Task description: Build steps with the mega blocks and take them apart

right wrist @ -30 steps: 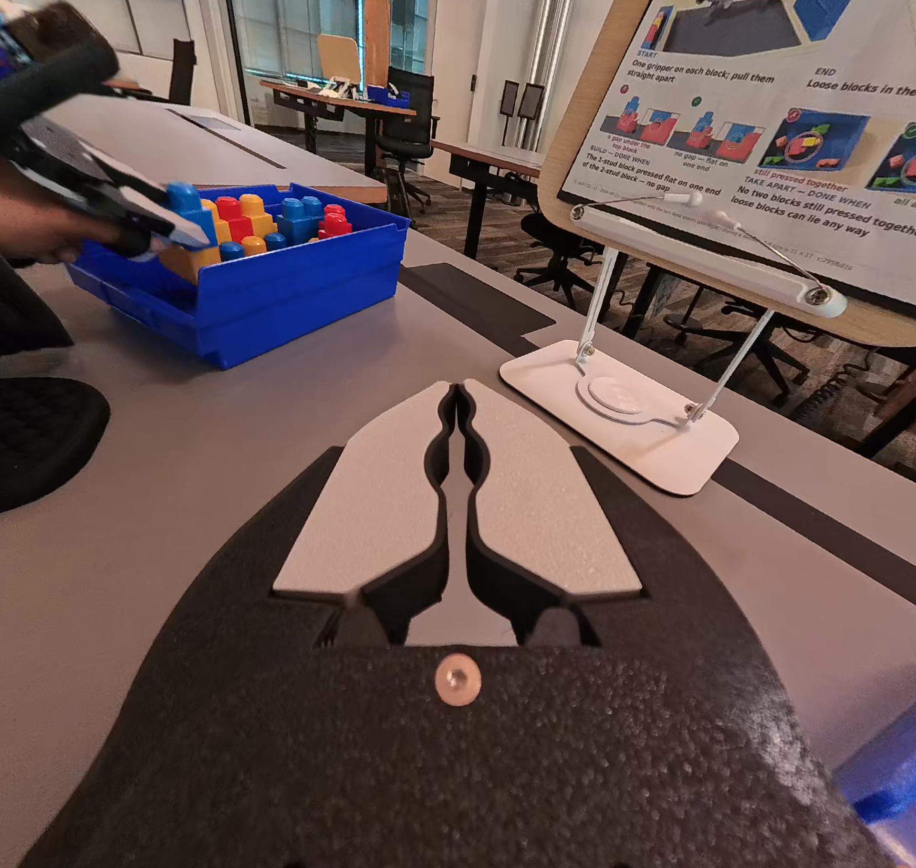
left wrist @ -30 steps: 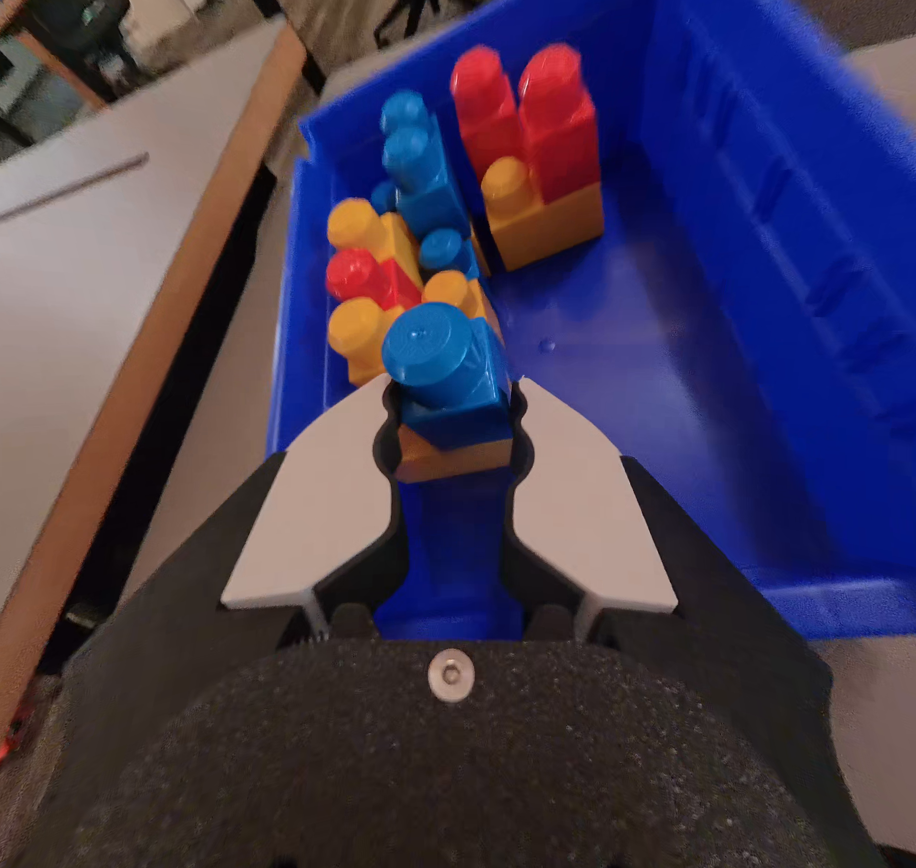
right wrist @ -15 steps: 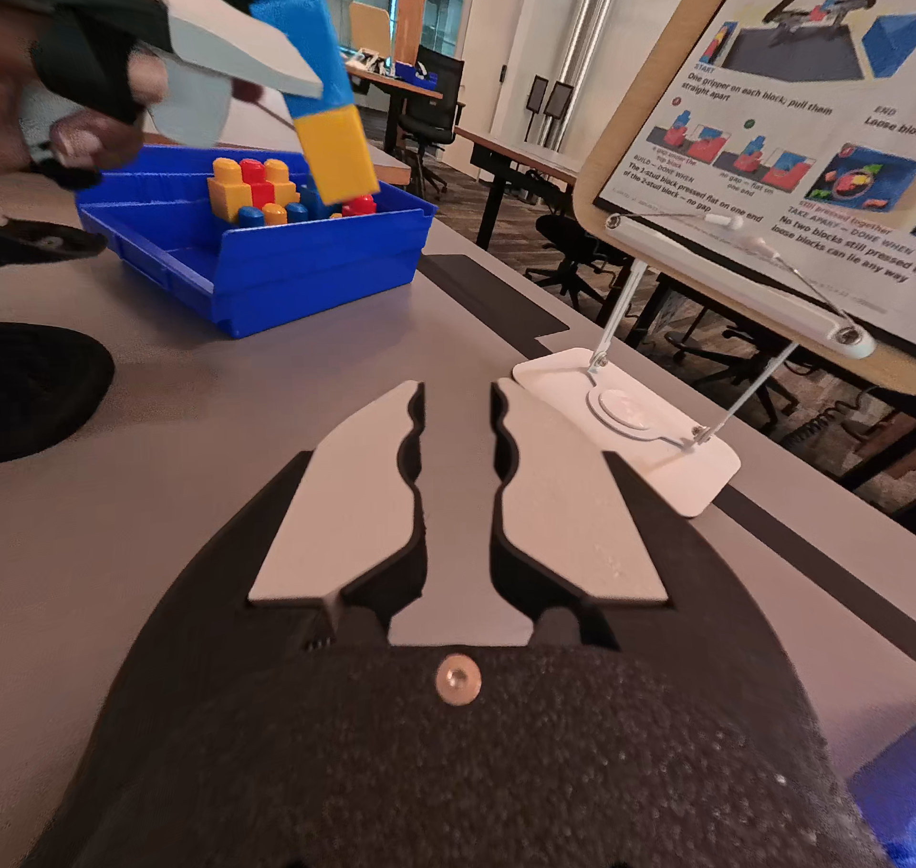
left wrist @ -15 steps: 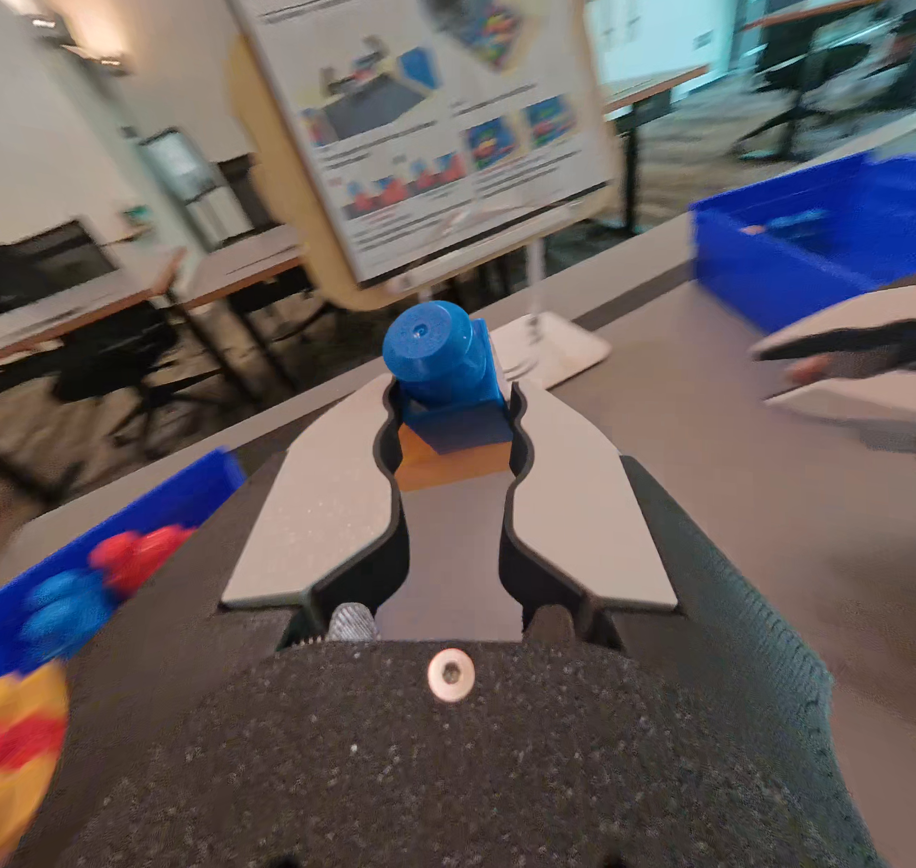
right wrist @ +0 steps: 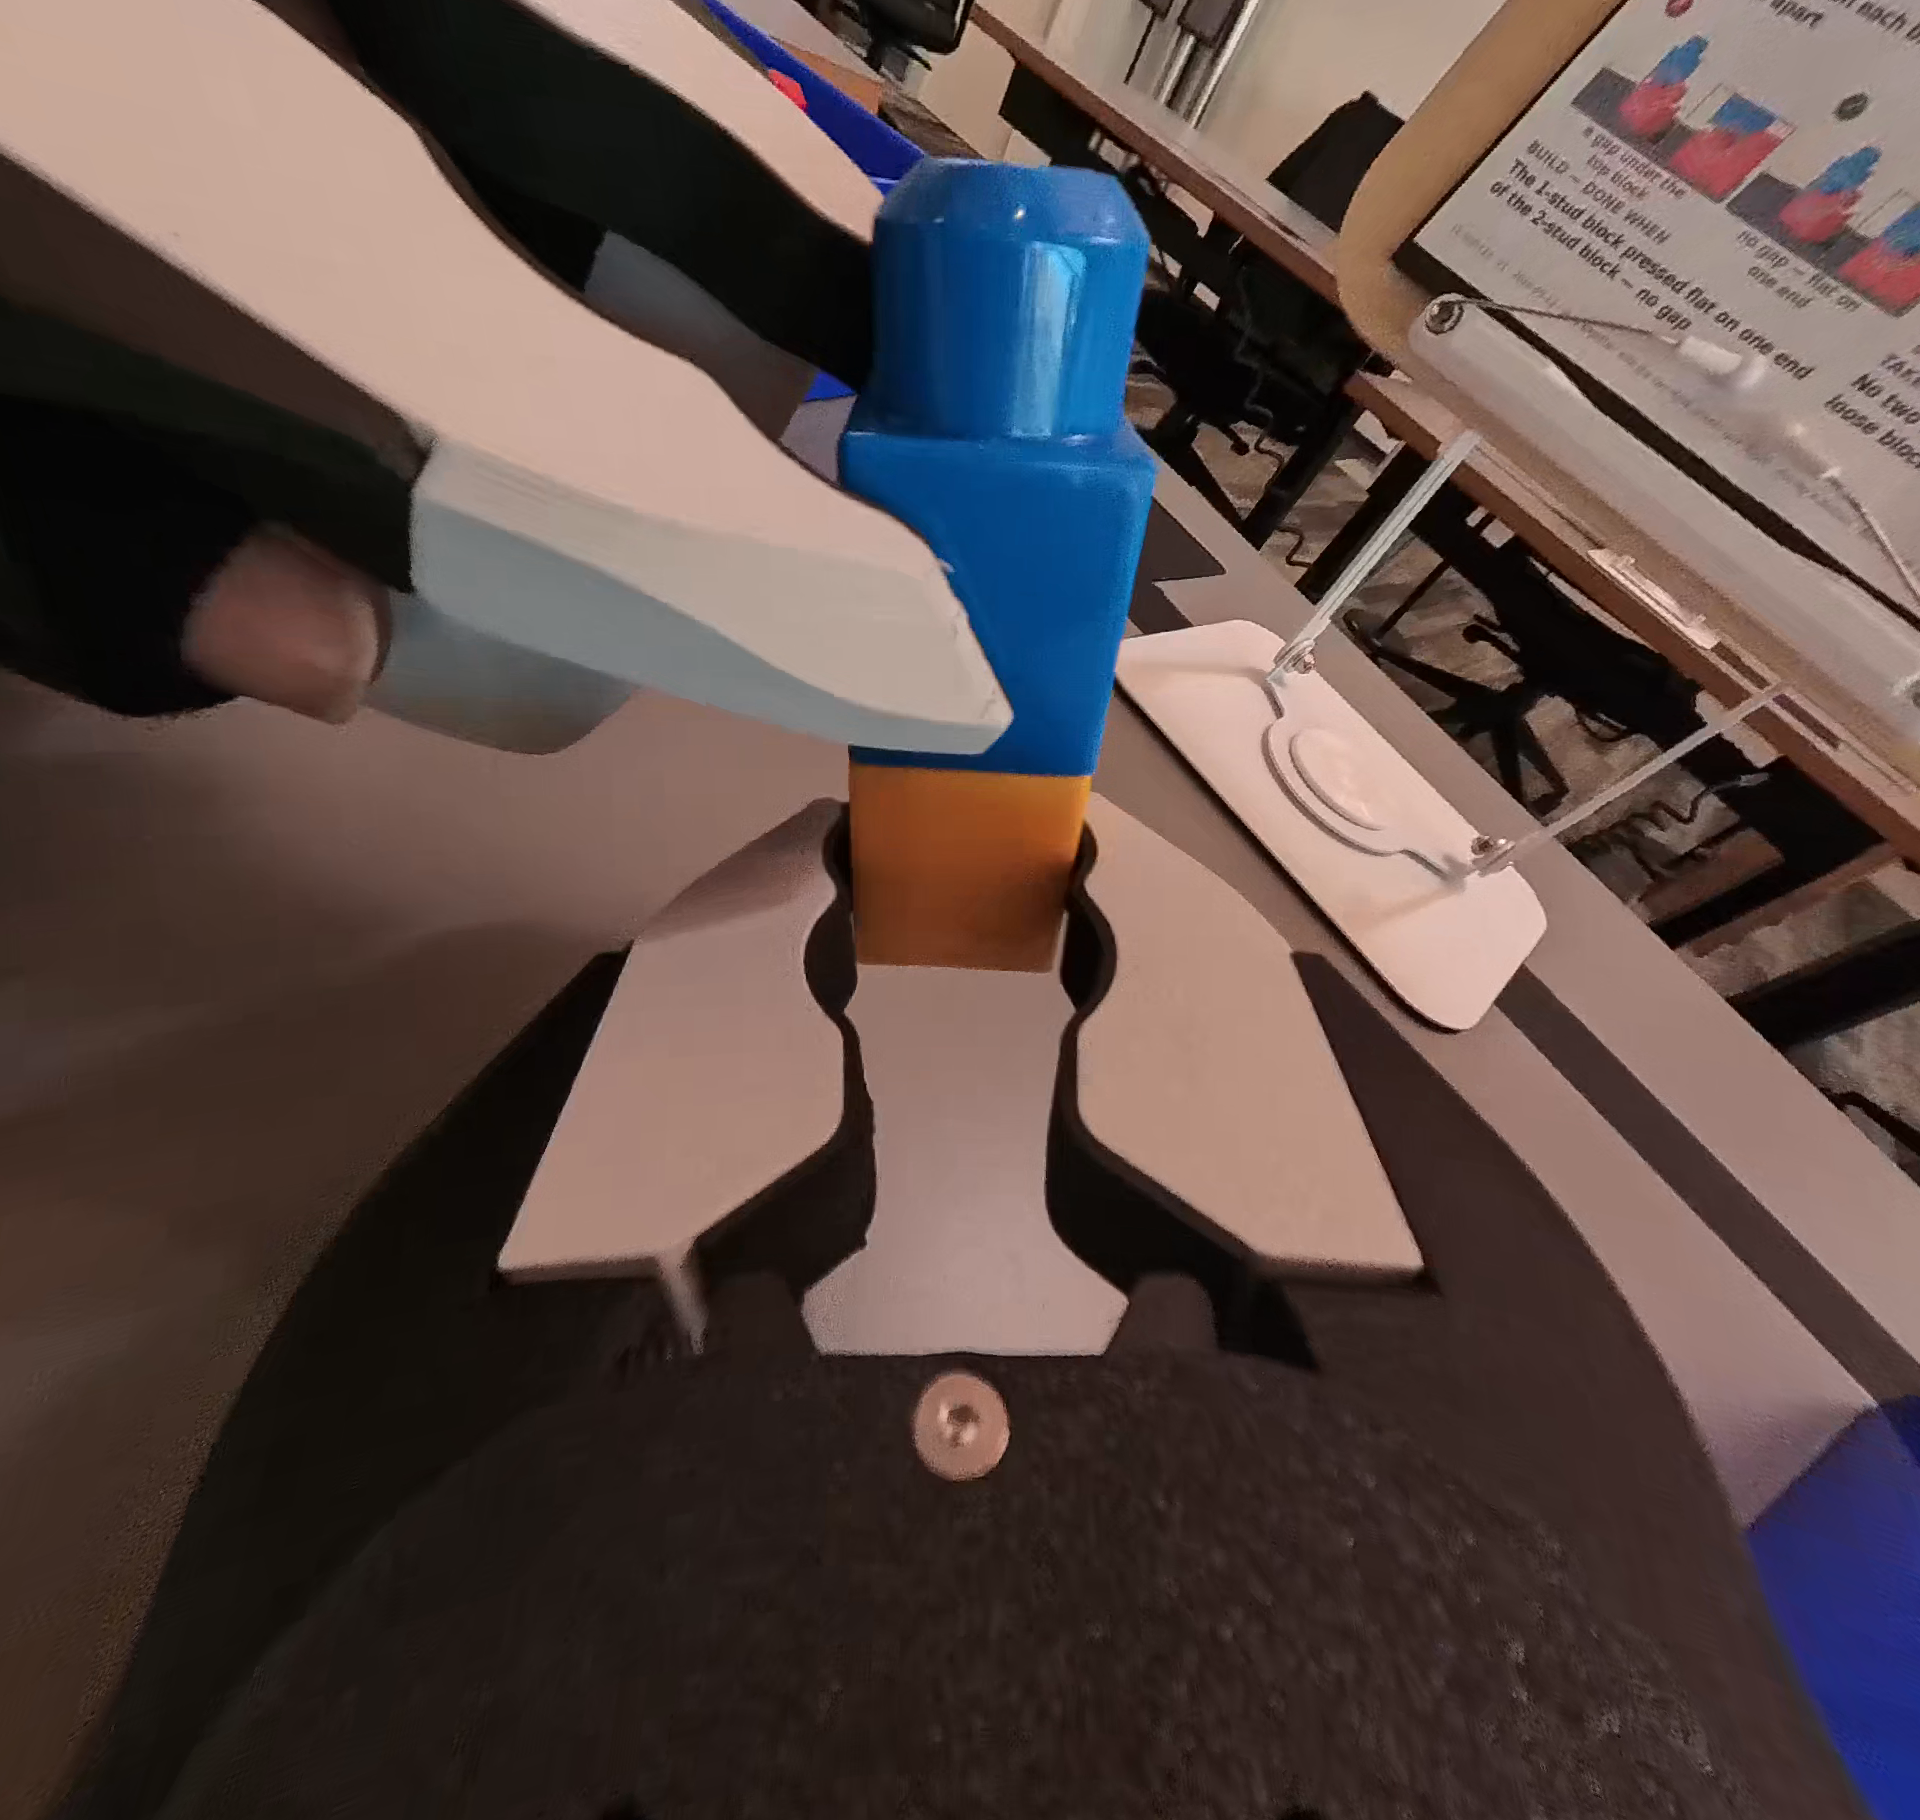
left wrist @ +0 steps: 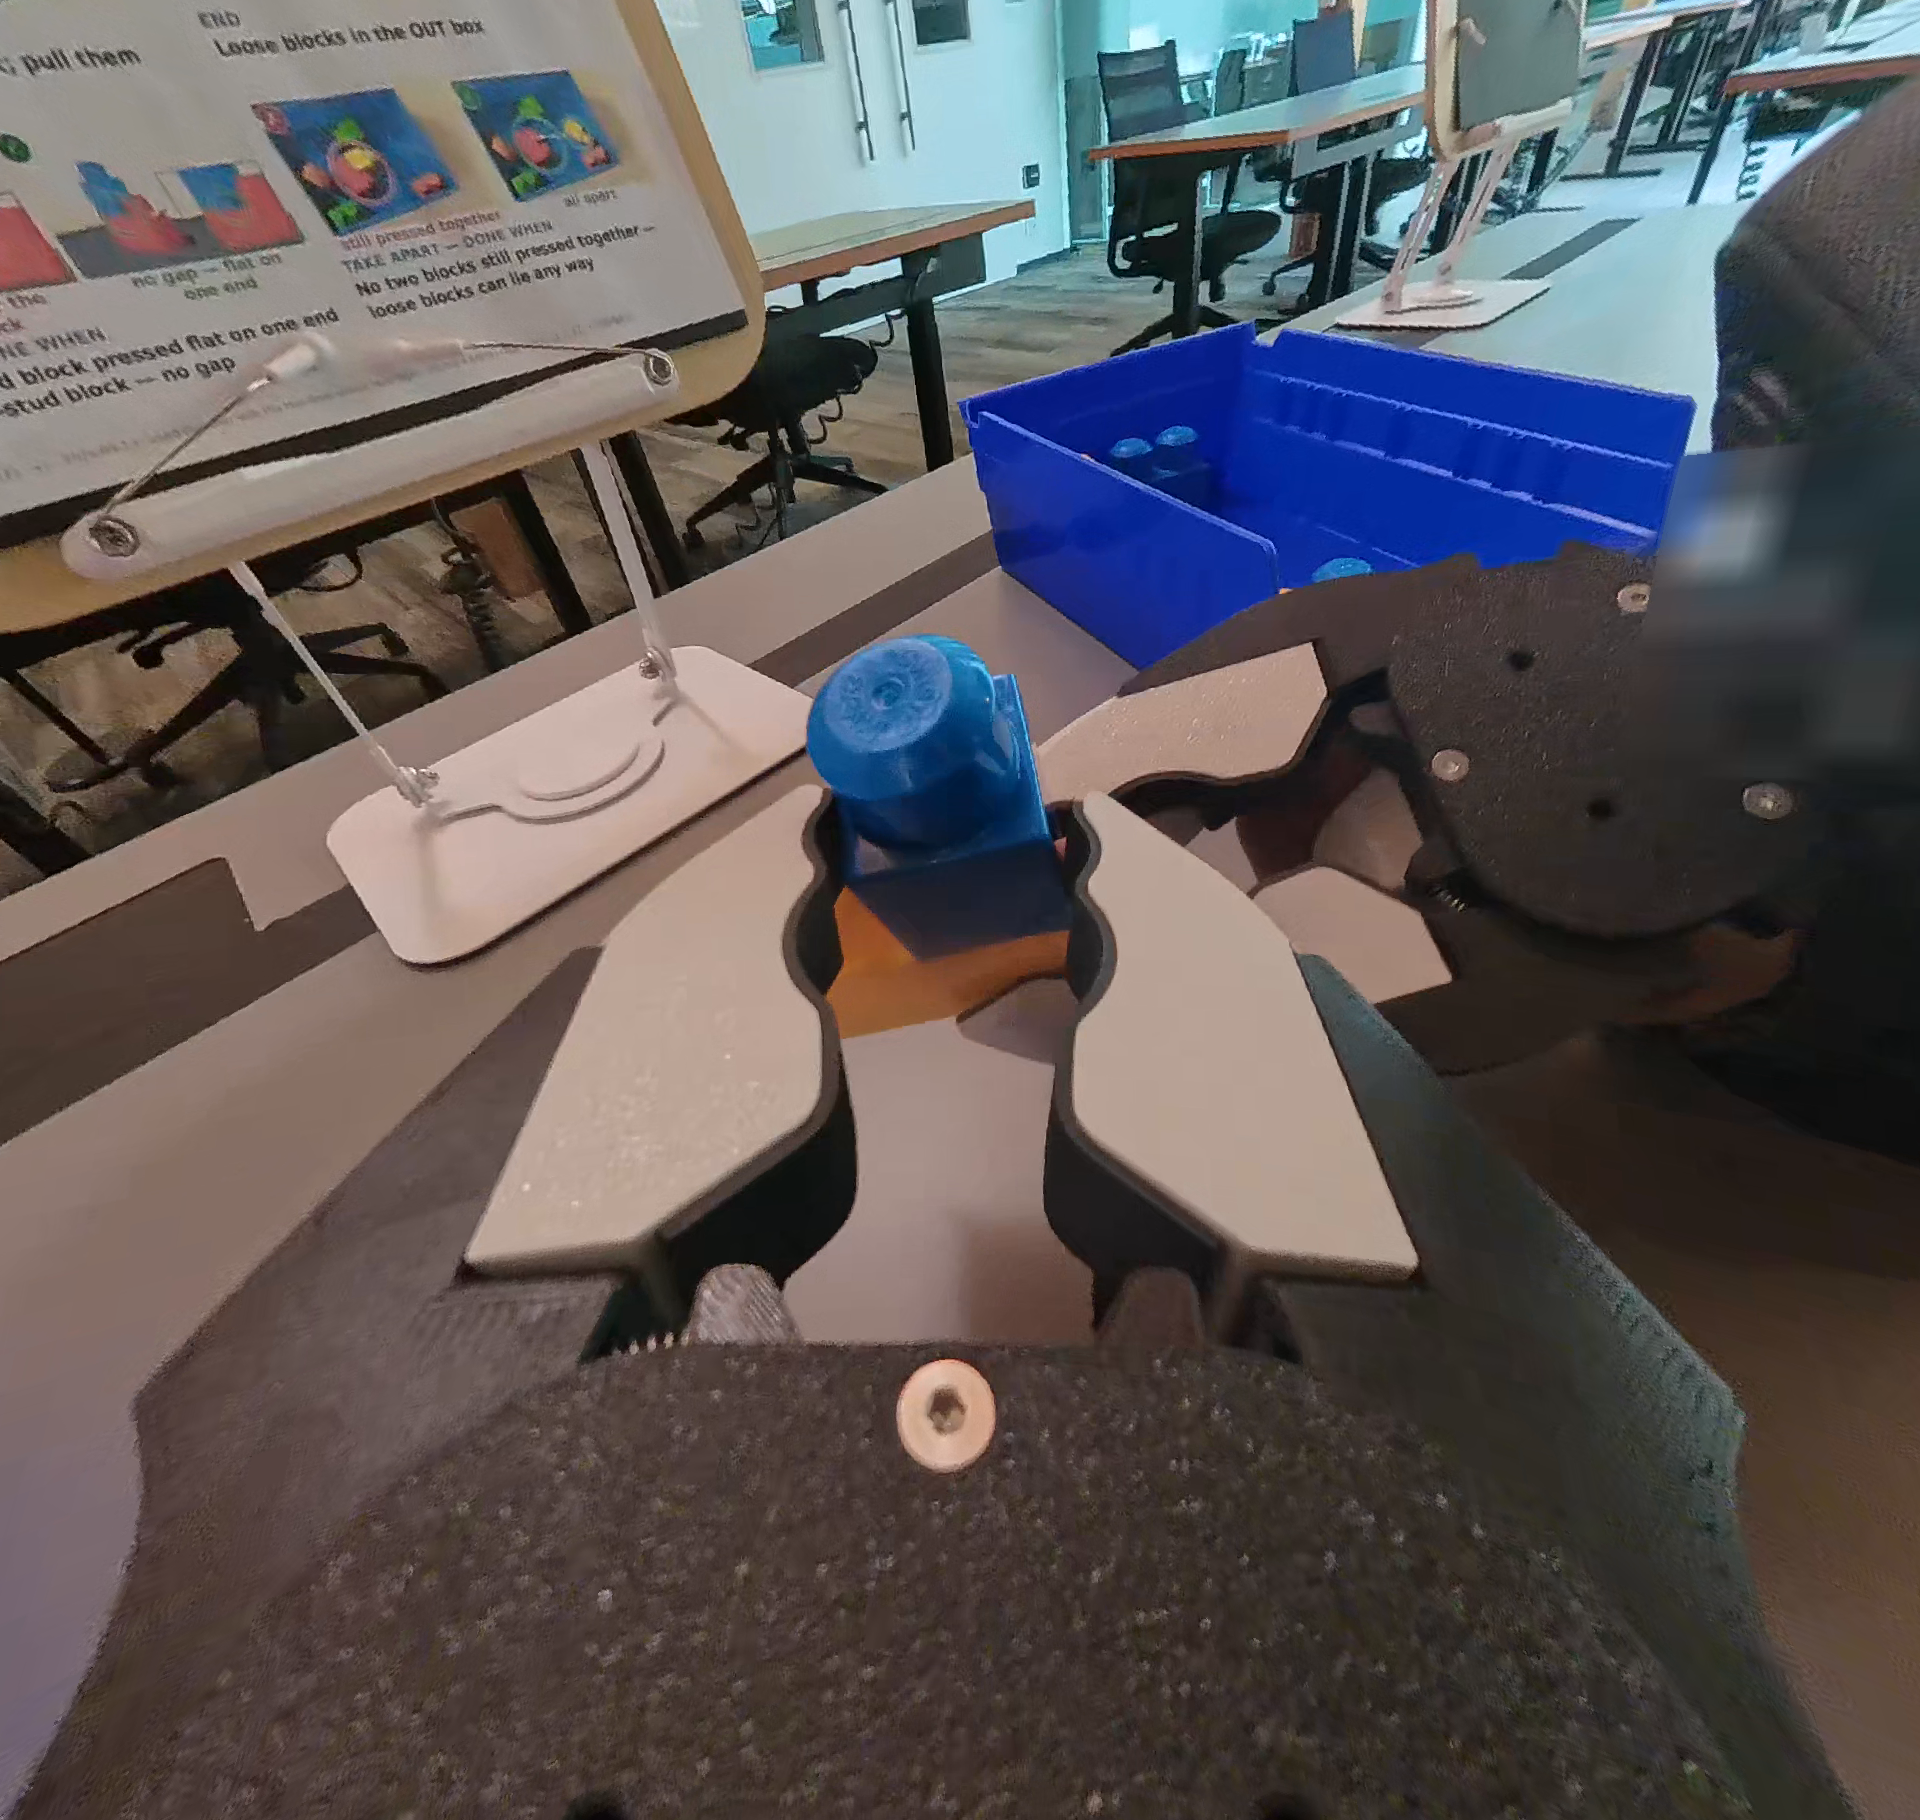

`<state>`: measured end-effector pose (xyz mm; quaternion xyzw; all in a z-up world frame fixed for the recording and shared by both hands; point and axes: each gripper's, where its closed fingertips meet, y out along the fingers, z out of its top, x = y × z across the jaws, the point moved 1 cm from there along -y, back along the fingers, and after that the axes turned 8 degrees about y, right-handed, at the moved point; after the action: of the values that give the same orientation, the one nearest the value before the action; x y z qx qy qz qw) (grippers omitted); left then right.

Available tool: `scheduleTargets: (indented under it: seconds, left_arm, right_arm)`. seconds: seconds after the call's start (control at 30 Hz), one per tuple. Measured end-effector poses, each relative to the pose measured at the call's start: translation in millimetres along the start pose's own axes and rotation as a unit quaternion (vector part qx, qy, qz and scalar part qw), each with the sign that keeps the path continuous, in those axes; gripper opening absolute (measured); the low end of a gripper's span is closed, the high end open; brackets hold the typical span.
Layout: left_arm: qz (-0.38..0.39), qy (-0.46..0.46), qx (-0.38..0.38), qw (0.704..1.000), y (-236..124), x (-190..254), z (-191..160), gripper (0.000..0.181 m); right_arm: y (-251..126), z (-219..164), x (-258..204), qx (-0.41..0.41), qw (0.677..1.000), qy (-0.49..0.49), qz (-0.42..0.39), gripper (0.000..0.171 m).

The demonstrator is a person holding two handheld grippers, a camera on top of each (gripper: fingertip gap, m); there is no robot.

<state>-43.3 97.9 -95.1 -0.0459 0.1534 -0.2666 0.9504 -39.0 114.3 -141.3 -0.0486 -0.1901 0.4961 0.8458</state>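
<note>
My left gripper (left wrist: 945, 835) is shut on a blue one-stud block (left wrist: 914, 752), which sits pressed onto an orange block (left wrist: 935, 981). In the right wrist view the pair stands upright, the blue block (right wrist: 997, 523) on top and the orange block (right wrist: 966, 897) below. My right gripper (right wrist: 961, 866) is shut on the orange block, one fingertip on each side. The left gripper's fingers (right wrist: 675, 565) grip the blue block from the left. The right gripper's fingers (left wrist: 1205, 721) come in from the right. The pair is held above the grey table.
An instruction board on a white stand (left wrist: 561, 794) is just behind the blocks and also shows in the right wrist view (right wrist: 1351, 814). A blue bin (left wrist: 1122, 544) with blue blocks (left wrist: 1153, 451) stands at the back right. Another blue bin's corner (right wrist: 1849, 1562) is near the right gripper. The left gripper's tips are roughly 5 cm from the right gripper's.
My left gripper lifted the blue-on-orange pair out of the bin and carried it over to the right gripper. The right gripper opened, then closed on the orange block.
</note>
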Motion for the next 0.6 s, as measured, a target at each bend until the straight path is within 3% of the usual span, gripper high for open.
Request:
scheduleTargets:
  seconds: [0.07,0.2,0.4,0.6]
  left_arm:
    - [-0.008,0.002,0.017,1.0,-1.8,-0.2,3.4,0.041]
    - [-0.04,-0.004,0.08,0.996,-12.7,-6.8,17.8,0.061]
    - [-0.156,-0.144,0.132,0.968,-20.6,-14.1,14.0,0.057]
    - [-0.257,-0.148,0.174,0.939,-33.5,10.3,25.4,0.043]
  right_arm:
    - [-1.8,2.3,-0.6,0.015,0.999,0.029,0.021,0.036]
    - [-15.5,22.3,5.2,0.097,0.976,0.158,0.111,0.036]
    - [-40.9,50.0,-3.5,0.192,0.935,0.196,0.224,0.036]
    - [-51.2,56.0,-22.0,0.204,0.907,0.209,0.302,0.036]
